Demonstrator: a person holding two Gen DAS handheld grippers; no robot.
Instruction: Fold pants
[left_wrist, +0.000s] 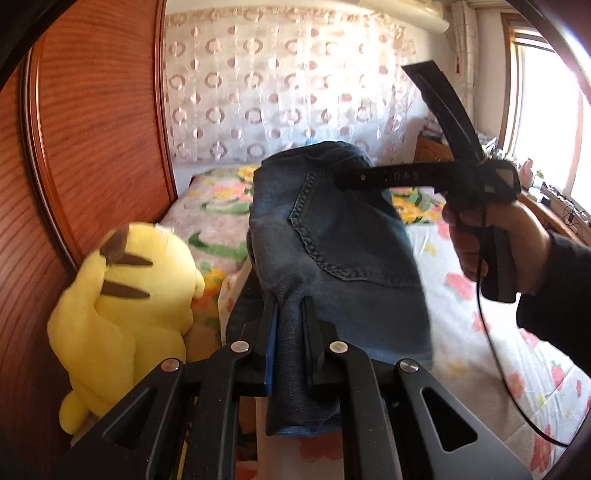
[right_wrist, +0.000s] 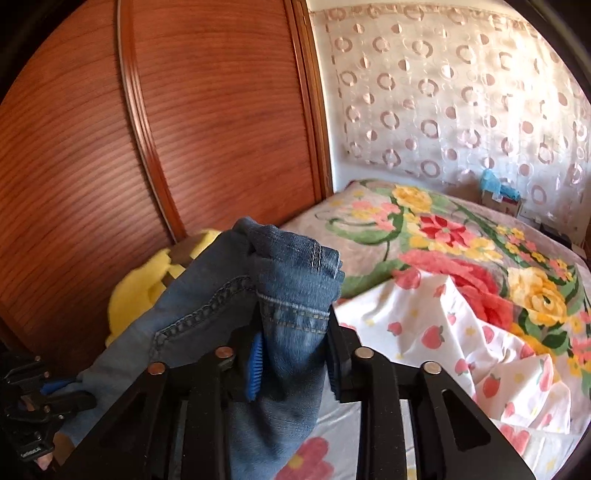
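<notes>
Blue denim pants (left_wrist: 332, 240) hang bunched in the air over the bed, stretched between both grippers. My left gripper (left_wrist: 290, 306) is shut on a fold of the denim near the bottom of the left wrist view. A hand (left_wrist: 491, 251) holds my right gripper (left_wrist: 341, 181) at the right, its fingers buried in the far top of the pants. In the right wrist view, my right gripper (right_wrist: 295, 332) clamps a thick wad of the pants (right_wrist: 291, 280) by a stitched hem. The left gripper (right_wrist: 59, 391) shows at the lower left, gripping the other end.
A yellow plush toy (left_wrist: 125, 295) sits against the reddish wooden panel (left_wrist: 92, 129) on the left, just beside the pants. Below lies the bed with a floral blanket (right_wrist: 461, 240) and a white strawberry-print sheet (right_wrist: 443, 332). A patterned curtain (left_wrist: 277, 92) hangs behind it.
</notes>
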